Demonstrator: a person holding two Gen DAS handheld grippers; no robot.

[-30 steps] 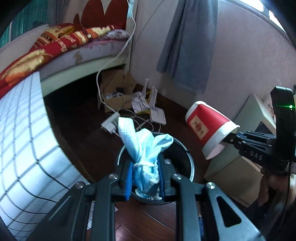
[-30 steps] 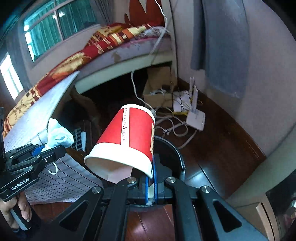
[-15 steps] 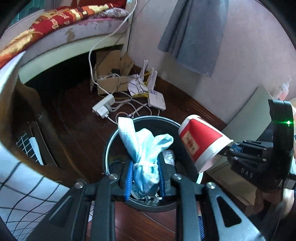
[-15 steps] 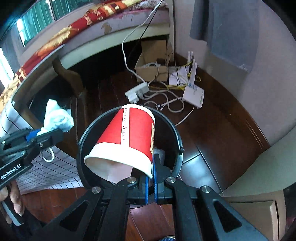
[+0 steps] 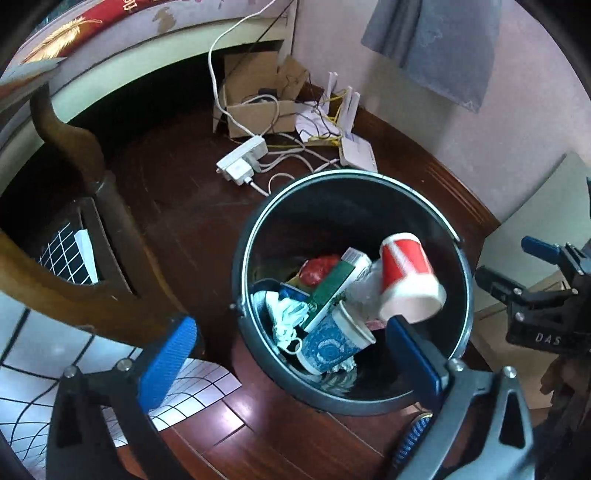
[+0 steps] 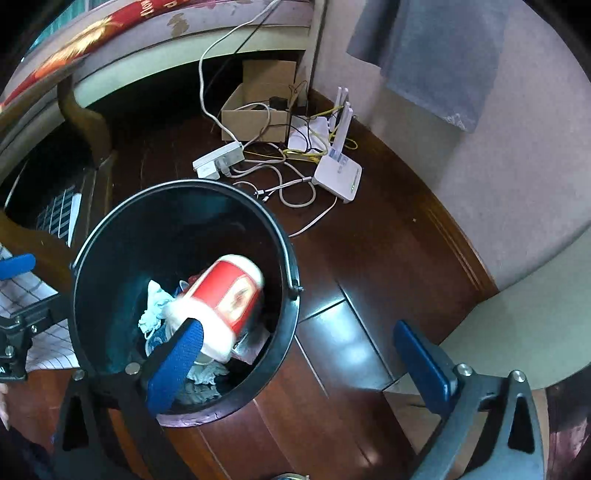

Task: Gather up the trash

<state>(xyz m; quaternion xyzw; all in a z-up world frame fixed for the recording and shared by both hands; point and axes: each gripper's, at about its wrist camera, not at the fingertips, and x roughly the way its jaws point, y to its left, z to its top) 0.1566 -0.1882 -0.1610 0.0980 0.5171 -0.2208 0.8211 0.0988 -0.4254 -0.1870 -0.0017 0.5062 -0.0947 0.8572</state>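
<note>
Floor: I see dark reddish-brown wooden floorboards (image 6: 369, 258), glossy, with pale glare on the planks nearest me.
Room: a plain pinkish wall (image 5: 480, 147) with a grey cloth (image 5: 432, 44) hanging against it; a bed with a red and gold patterned cover (image 5: 74, 33) runs along the top edge, dark space beneath it.
Floor clutter: an open brown cardboard box (image 6: 258, 110), a white power strip (image 6: 218, 160), a flat white router with upright antennas (image 6: 338, 173), and looping white and yellow cables lie together near the wall, well apart from my tongs.
Furniture: a curved dark wooden leg (image 5: 74, 155) stands left of the bin; a white cloth with a black grid (image 5: 192, 384) hangs beside it.
Bin: a round black plastic trash bin with a thin metal rim (image 5: 369, 218) stands on the floor, right below both cameras.
Task thing: the red paper cup with a white rim (image 5: 406, 280) is inside the bin, tilted and motion-blurred, lying on the other rubbish.
Other contents: a crumpled pale blue face mask (image 5: 288, 317), a blue patterned paper cup (image 5: 328, 343), a green and white carton (image 5: 332, 288), something red and round (image 5: 317, 269).
Left tongs (image 5: 291, 354): jaws opening, wide apart, blue ribbed pads bare, nothing between them, above the bin.
Right tongs (image 6: 299, 365): jaws opening, wide, nothing gripped; the left pad overlaps the bin's rim in my view.
</note>
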